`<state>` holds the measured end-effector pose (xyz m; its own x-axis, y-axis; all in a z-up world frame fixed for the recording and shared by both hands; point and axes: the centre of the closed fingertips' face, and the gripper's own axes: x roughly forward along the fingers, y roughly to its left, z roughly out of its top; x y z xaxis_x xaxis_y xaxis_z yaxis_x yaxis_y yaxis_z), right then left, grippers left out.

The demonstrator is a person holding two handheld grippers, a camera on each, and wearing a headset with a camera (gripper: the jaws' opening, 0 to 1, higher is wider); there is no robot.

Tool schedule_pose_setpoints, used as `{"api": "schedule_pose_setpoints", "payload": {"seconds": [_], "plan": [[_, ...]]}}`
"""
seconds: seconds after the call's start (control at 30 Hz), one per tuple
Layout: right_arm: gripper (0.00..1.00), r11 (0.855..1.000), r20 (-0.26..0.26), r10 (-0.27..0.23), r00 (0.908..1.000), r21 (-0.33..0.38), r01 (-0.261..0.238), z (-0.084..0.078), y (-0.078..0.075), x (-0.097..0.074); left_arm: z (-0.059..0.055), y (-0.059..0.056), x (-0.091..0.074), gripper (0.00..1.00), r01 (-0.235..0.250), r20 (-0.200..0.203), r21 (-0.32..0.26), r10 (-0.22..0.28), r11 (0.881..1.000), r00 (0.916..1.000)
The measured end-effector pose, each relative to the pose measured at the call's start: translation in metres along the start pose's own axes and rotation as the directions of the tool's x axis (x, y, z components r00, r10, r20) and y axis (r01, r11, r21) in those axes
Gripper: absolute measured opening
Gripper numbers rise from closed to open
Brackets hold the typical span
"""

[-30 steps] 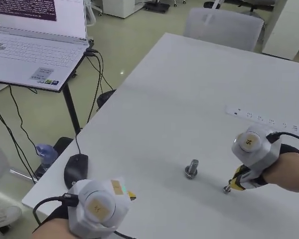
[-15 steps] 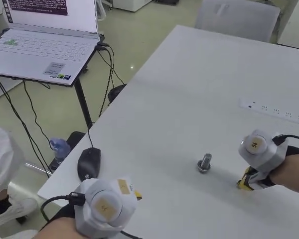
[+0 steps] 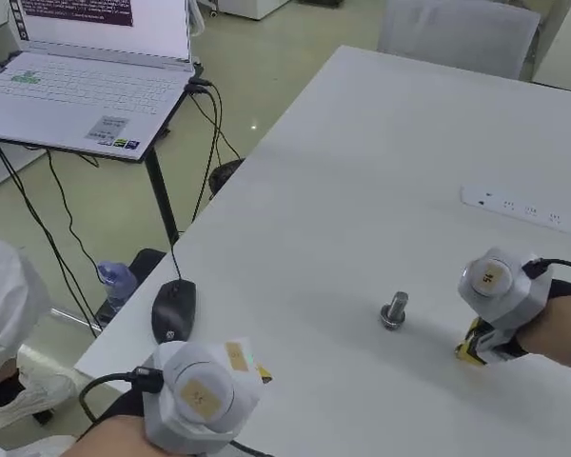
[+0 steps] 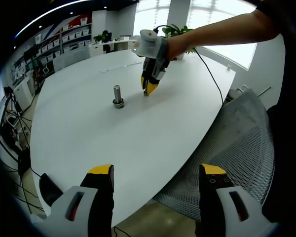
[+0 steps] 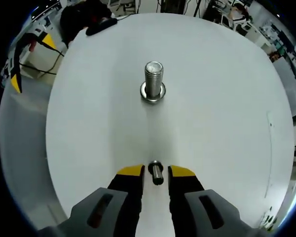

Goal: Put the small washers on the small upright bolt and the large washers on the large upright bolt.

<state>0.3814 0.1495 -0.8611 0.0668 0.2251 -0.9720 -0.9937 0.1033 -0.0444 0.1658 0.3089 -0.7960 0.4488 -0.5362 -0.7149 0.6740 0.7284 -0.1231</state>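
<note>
Right gripper view looks along the right gripper, whose two yellow-tipped jaws stand only a little apart, one on each side of the small bolt. The jaws are just beside the bolt's shaft, but I cannot tell if they press on it. The small bolt stands on the white table. Further ahead on the same table, well apart from the jaws, the large bolt stands upright with its threaded end up. A wider metal ring sits at its foot; whether this is a washer or the bolt's head is not clear.

From the head view, the right gripper points down at the table, with the large bolt near it on the side of the left gripper.

Left gripper view shows the left gripper with its jaws wide apart and nothing between them, held at the near edge of the table above a grey mesh chair.

Beyond the table are a white power strip, a black mouse at the corner and a laptop on a side stand.
</note>
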Motion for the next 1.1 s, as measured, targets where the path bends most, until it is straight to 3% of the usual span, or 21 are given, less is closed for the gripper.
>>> {"api": "schedule_pose_setpoints", "payload": {"seconds": [0.1,0.13,0.17,0.23,0.3,0.33,0.37,0.4,0.47,0.53,0.63,0.67,0.7,0.8,0.9,0.97,1.03,1.07,1.1], "plan": [[0.23,1.0,0.035,-0.023,0.9991,0.022,0.022,0.002,-0.003,-0.01,0.005,0.001,-0.002,0.7,0.001,0.013,0.004,-0.001,1.0,0.9999],[0.24,0.998,0.078,-0.048,0.9958,0.052,0.044,0.006,-0.006,-0.018,0.01,0.001,-0.003,0.7,0.004,0.028,0.004,-0.004,1.0,0.9996],[0.25,0.997,0.089,-0.053,0.9946,0.066,0.047,0.007,-0.007,-0.021,0.011,0.001,-0.003,0.71,0.005,0.033,0.004,-0.005,1.0,0.9994],[0.27,0.989,0.173,-0.08,0.9817,0.134,0.057,0.012,-0.009,-0.04,0.018,0.003,-0.004,0.72,0.008,0.056,0.003,-0.008,1.0,0.9984],[0.3,0.979,0.277,-0.092,0.9565,0.202,0.036,0.019,-0.003,-0.063,0.025,0.005,-0.003,0.73,0.011,0.074,0.002,-0.011,1.0,0.9972],[0.32,0.975,0.327,-0.104,0.9393,0.221,0.031,0.018,-0.002,-0.074,0.03,0.006,-0.002,0.73,0.014,0.093,-0.001,-0.014,1.0,0.9956],[0.35,0.976,0.354,-0.106,0.9293,0.215,0.03,0.017,0.001,-0.083,0.032,0.007,-0.002,0.73,0.024,0.099,-0.013,-0.023,1.0,0.9949],[0.37,0.975,0.397,-0.138,0.9076,0.214,0.055,0.014,0.003,-0.097,0.038,0.005,-0.002,0.73,0.044,0.12,-0.028,-0.04,0.999,0.9919],[0.39,0.967,0.448,-0.153,0.8806,0.251,0.04,0.005,0.013,-0.118,0.045,0.009,-0.002,0.74,0.039,0.14,-0.031,-0.034,0.999,0.9896],[0.4,0.958,0.48,-0.169,0.861,0.287,0.029,-0.005,0.021,-0.132,0.053,0.009,-0.003,0.74,0.052,0.162,-0.041,-0.045,0.998,0.9857],[0.44,0.944,0.553,-0.184,0.8129,0.33,-0.011,-0.019,0.044,-0.155,0.061,0.009,-0.005,0.77,0.06,0.188,-0.047,-0.051,0.997,0.9809],[0.46,0.939,0.561,-0.189,0.8063,0.343,-0.019,-0.023,0.051,-0.16,0.062,0.01,-0.005,0.77,0.059,0.189,-0.048,-0.049,0.997,0.9807],[0.48,0.934,0.582,-0.194,0.7896,0.356,-0.033,-0.028,0.06,-0.167,0.065,0.01,-0.006,0.77,0.056,0.194,-0.058,-0.044,0.997,0.98],[0.53,0.921,0.64,-0.201,0.7415,0.382,-0.081,-0.036,0.082,-0.182,0.074,0.006,-0.011,0.79,0.056,0.226,-0.086,-0.035,0.995,0.9736],[0.56,0.898,0.664,-0.231,0.7112,0.426,-0.107,-0.051,0.097,-0.187,0.08,0.0,-0.015,0.82,0.065,0.259,-0.13,-0.029,0.989,0.9655],[0.58,0.879,0.697,-0.252,0.6712,0.455,-0.142,-0.057,0.106,-0.189,0.084,-0.003,-0.018,0.84,0.074,0.286,-0.17,-0.023,0.983,0.958],[0.61,0.864,0.716,-0.253,0.6507,0.47,-0.18,-0.06,0.116,-0.189,0.085,-0.001,-0.021,0.85,0.052,0.3,-0.205,0.012,0.977,0.9538],[0.62,0.855,0.729,-0.259,0.634,0.478,-0.2,-0.062,0.123,-0.188,0.084,-0.001,-0.022,0.85,0.047,0.297,-0.222,0.021,0.974,0.9547],[0.64,0.857,0.734,-0.258,0.6279,0.474,-0.202,-0.063,0.127,-0.189,0.082,-0.001,-0.023,0.86,0.045,0.295,-0.232,0.026,0.972,0.9551]]}}
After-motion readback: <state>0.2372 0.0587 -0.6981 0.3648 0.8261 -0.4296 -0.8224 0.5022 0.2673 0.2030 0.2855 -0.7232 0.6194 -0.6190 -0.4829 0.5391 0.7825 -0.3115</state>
